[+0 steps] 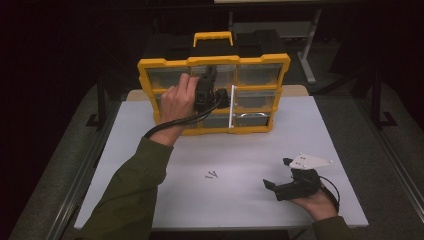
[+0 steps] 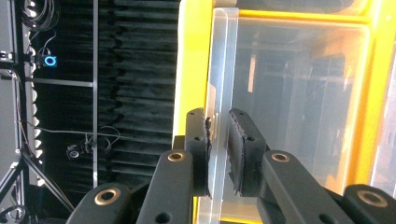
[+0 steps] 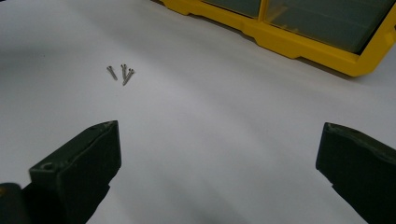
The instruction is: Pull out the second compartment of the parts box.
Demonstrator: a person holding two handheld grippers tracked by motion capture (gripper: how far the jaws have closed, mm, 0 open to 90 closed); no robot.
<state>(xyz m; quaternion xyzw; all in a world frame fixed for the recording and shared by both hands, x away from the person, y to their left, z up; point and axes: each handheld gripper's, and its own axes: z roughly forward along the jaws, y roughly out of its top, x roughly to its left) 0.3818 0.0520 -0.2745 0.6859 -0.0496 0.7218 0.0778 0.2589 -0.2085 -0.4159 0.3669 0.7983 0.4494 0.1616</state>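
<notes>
A yellow organizer case [image 1: 262, 60] with clear drawers stands upright at the back of the white table [image 1: 300, 130]. My left gripper [image 1: 209, 90] is raised against its front, near the upper middle drawers. In the left gripper view the left gripper [image 2: 218, 120] is shut on the thin clear lip [image 2: 223, 70] of a transparent drawer [image 2: 299, 93], beside the yellow frame [image 2: 194, 56]. My right gripper [image 1: 276, 173] rests low on the table at the front right, open, nothing between its jaws. In the right gripper view the right gripper [image 3: 219, 135] faces three small screws [image 3: 121, 73].
The three screws [image 1: 212, 175] lie loose near the middle of the table, left of the right gripper. A pale vertical strip [image 1: 231, 107] stands out from the case front. The case's lower yellow edge [image 3: 299, 44] runs across the far side of the right gripper view. Dark floor surrounds the table.
</notes>
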